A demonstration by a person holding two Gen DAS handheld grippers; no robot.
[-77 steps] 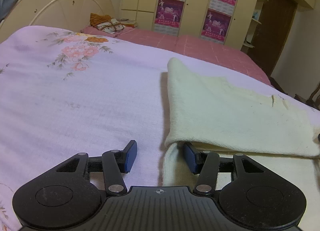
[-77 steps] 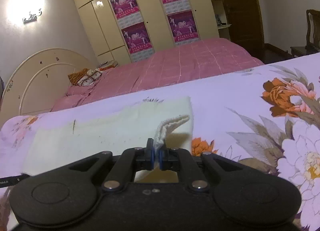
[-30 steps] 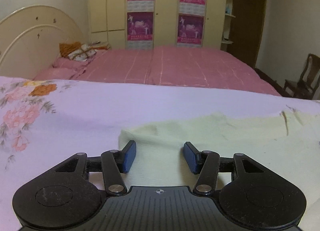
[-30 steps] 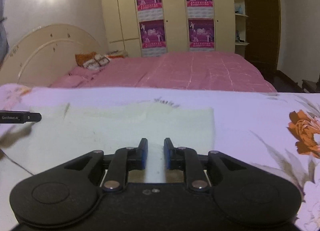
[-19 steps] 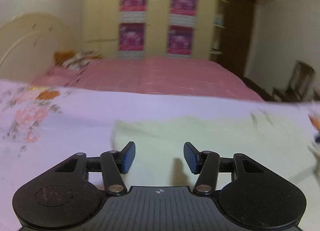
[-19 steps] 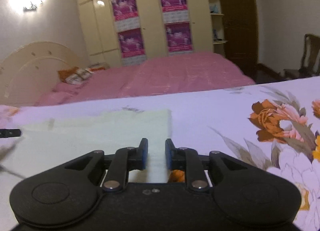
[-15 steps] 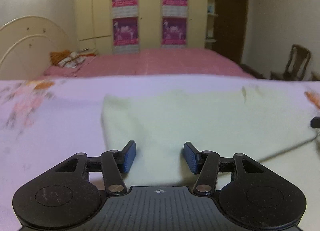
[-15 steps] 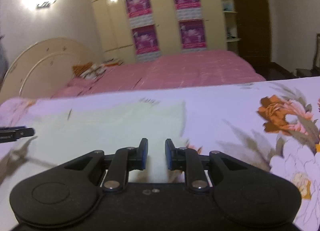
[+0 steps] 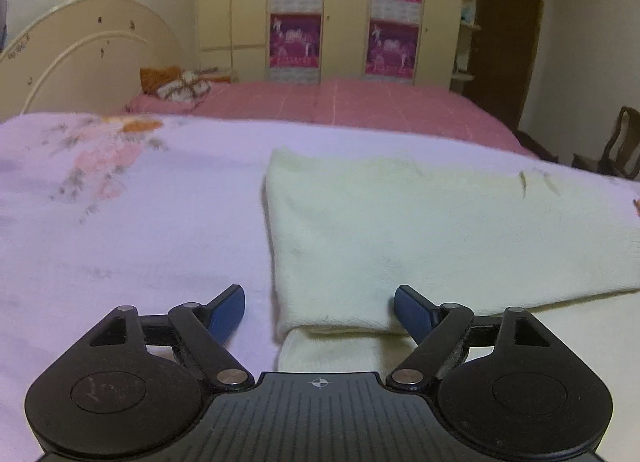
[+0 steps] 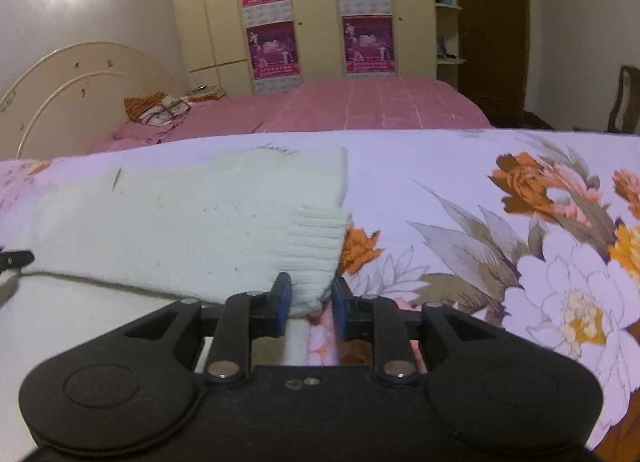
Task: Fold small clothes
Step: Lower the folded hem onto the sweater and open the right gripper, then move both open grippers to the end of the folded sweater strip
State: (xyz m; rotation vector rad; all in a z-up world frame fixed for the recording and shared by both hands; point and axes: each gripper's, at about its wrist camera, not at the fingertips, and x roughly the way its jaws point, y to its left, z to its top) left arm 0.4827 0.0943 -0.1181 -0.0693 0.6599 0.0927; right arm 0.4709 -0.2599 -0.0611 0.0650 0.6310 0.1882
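While the left gripper [image 9: 320, 308] hangs with its fingers spread wide around the near corner of the folded cream garment [image 9: 440, 229], the right gripper [image 10: 308, 298] has its fingers parted, a ribbed cuff [image 10: 316, 250] between them, unpinched. That garment lies flat on a lilac flowered bedspread [image 9: 132, 229]. Beyond stand a pink bed [image 9: 360, 105], a cream headboard [image 9: 80, 61], and wardrobe doors [image 9: 344, 9] with posters.
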